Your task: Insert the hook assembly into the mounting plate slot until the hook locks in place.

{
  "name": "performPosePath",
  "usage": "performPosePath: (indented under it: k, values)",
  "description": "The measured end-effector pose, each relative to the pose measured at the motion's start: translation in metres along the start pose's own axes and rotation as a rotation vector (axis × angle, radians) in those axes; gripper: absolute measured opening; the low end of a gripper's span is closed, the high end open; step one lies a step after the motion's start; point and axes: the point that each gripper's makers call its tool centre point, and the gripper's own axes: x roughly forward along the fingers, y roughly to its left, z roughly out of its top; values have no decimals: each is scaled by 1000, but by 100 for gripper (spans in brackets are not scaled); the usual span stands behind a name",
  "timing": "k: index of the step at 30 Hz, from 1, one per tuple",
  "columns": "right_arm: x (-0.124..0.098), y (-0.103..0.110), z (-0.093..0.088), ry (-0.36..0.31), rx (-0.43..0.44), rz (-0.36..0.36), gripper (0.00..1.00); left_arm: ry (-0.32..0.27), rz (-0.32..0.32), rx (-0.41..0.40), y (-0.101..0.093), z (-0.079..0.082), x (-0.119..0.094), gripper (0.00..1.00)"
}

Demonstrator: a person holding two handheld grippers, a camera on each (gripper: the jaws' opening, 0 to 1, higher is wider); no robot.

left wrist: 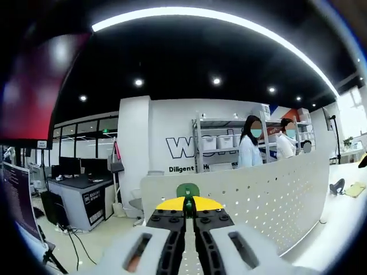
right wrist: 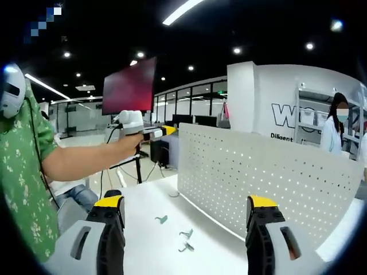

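The white perforated mounting plate (left wrist: 269,195) stands upright on the white table (right wrist: 143,200). In the left gripper view my left gripper (left wrist: 188,201) is shut on a small green hook (left wrist: 187,189), held at the plate's top edge near its left end. The right gripper view shows that left gripper (right wrist: 167,130) in a person's hand, by the top left corner of the plate (right wrist: 269,172). My right gripper (right wrist: 184,203) is wide open with nothing between its jaws, low over the table. Three loose green hooks lie on the table in front of the plate (right wrist: 161,219) (right wrist: 186,233) (right wrist: 184,247).
A person in a green patterned shirt (right wrist: 23,172) fills the left, arm stretched across. Two people in white coats (left wrist: 250,150) stand by shelving (left wrist: 218,143) behind the plate. A red screen (right wrist: 129,86) and desks (left wrist: 80,192) lie beyond.
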Motion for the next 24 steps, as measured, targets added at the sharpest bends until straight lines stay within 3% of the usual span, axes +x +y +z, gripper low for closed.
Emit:
performPosePath:
  k: [24]
  values:
    - [1,-16,0,20,-14,-35,90,15,32,-4,9,-25,39,3]
